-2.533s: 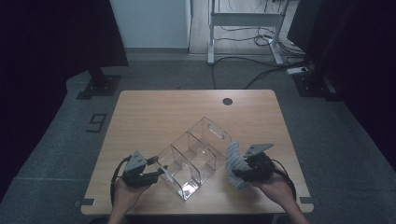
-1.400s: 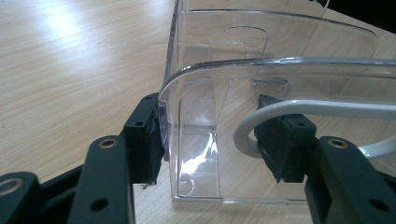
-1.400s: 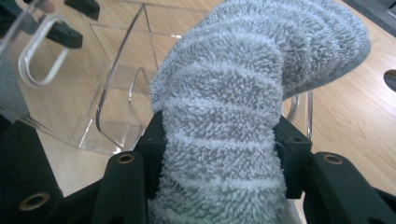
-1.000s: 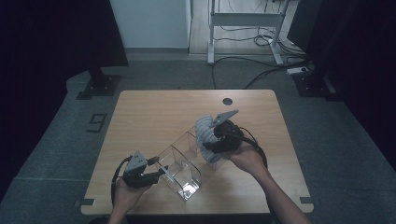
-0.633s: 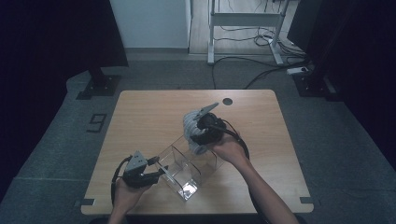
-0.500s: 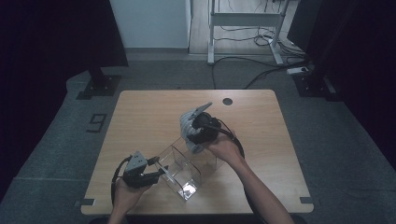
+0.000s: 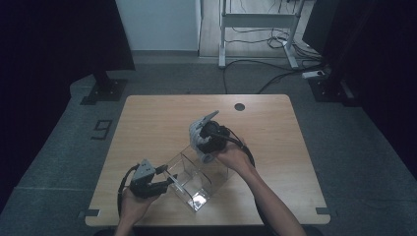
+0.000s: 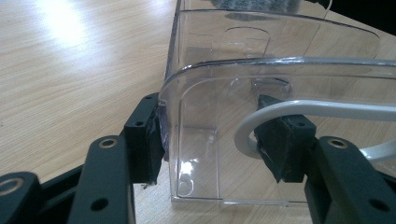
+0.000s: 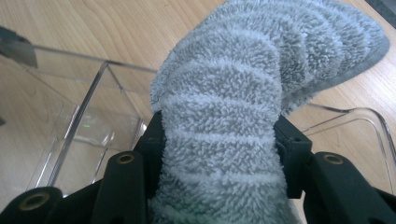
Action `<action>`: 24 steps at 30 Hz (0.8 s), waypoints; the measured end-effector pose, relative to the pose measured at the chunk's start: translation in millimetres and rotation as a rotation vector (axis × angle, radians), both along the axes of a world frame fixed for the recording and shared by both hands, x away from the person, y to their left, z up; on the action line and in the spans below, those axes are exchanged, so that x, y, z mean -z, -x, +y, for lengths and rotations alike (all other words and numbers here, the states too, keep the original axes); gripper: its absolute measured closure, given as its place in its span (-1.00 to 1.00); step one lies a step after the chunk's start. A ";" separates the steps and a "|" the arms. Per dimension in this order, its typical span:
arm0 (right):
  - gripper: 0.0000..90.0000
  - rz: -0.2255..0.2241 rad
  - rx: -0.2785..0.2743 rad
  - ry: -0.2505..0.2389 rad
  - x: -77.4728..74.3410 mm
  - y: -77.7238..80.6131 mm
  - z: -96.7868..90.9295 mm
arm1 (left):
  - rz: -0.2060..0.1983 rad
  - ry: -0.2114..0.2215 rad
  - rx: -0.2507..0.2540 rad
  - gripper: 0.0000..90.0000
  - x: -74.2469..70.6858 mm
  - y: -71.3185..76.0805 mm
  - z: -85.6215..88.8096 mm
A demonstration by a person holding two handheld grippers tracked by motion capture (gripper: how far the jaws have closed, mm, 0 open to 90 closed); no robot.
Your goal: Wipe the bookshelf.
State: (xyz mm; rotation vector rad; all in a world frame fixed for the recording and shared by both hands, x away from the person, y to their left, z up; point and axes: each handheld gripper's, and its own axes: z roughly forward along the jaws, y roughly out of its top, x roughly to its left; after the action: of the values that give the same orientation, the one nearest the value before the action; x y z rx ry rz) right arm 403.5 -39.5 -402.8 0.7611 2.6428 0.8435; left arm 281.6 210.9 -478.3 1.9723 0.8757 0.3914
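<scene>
We held the clear bin (image 7: 199,179) wall in our left gripper (image 7: 164,183), the grey cloth (image 9: 243,107) in our right gripper (image 7: 205,150) (fingers clamped); pressing down risked tipping the bin.

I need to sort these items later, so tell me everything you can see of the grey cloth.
The grey cloth looks like thick, fluffy terry with paler ribbed stripes running across it. It is folded or bunched into a wad and clamped between the jaws of the right gripper, sticking out past them. It is held above the far end of the clear plastic organizer, not yet resting inside.
</scene>
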 end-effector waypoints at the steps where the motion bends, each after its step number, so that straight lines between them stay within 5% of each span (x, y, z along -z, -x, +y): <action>1: 0.10 0.000 -0.001 0.001 -0.1 1.2 -0.8 | 0.001 0.000 -0.001 -0.02 0.0 0.0 -0.2; 24: 0.09 -0.011 -0.027 -0.022 5.8 45.4 -48.2 | 0.003 -0.003 -0.009 -0.01 -0.2 0.1 -1.4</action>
State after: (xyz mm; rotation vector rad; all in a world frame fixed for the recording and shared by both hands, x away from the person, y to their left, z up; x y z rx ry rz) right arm 358.1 -87.7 -408.6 0.7259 2.6434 0.8821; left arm 281.4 209.5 -478.1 1.9731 0.8869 0.3953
